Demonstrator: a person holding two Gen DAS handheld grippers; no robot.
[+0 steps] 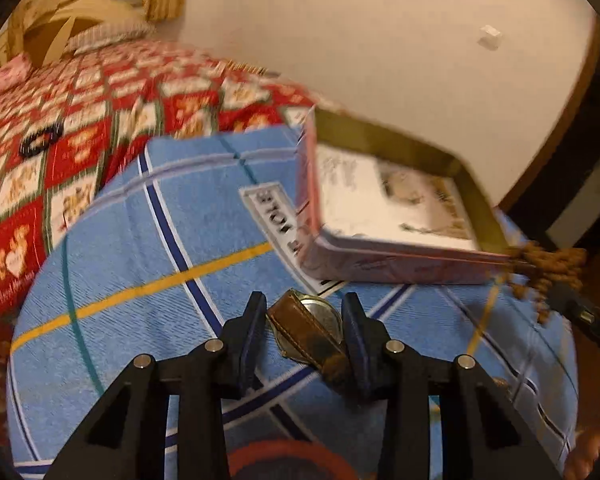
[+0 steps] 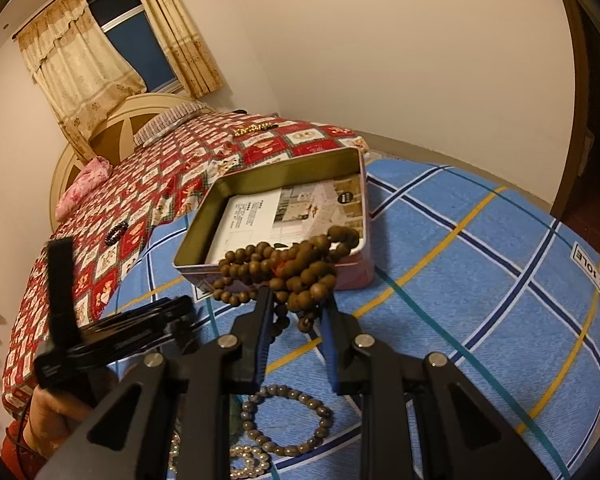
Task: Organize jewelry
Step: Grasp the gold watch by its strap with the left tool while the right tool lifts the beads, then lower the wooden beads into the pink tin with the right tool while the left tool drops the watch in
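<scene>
My left gripper (image 1: 305, 309) is shut on a watch (image 1: 320, 316) with a brown leather strap (image 1: 300, 330), held just above the blue checked cloth (image 1: 140, 248). An open pink tin box (image 1: 400, 268) with a printed card inside lies right ahead of it. My right gripper (image 2: 298, 300) is shut on a bunch of brown wooden beads (image 2: 292, 264), held at the near edge of the tin box (image 2: 352, 272). These beads also show at the right in the left wrist view (image 1: 548, 268). The left gripper's body (image 2: 112, 328) shows at the left of the right wrist view.
A grey bead bracelet (image 2: 288, 420) and a pearl strand (image 2: 248, 462) lie on the blue cloth (image 2: 480, 300) under my right gripper. A dark hair tie (image 1: 42, 140) lies on the red quilt (image 1: 80, 92). A gold piece (image 2: 256, 127) lies farther on the quilt.
</scene>
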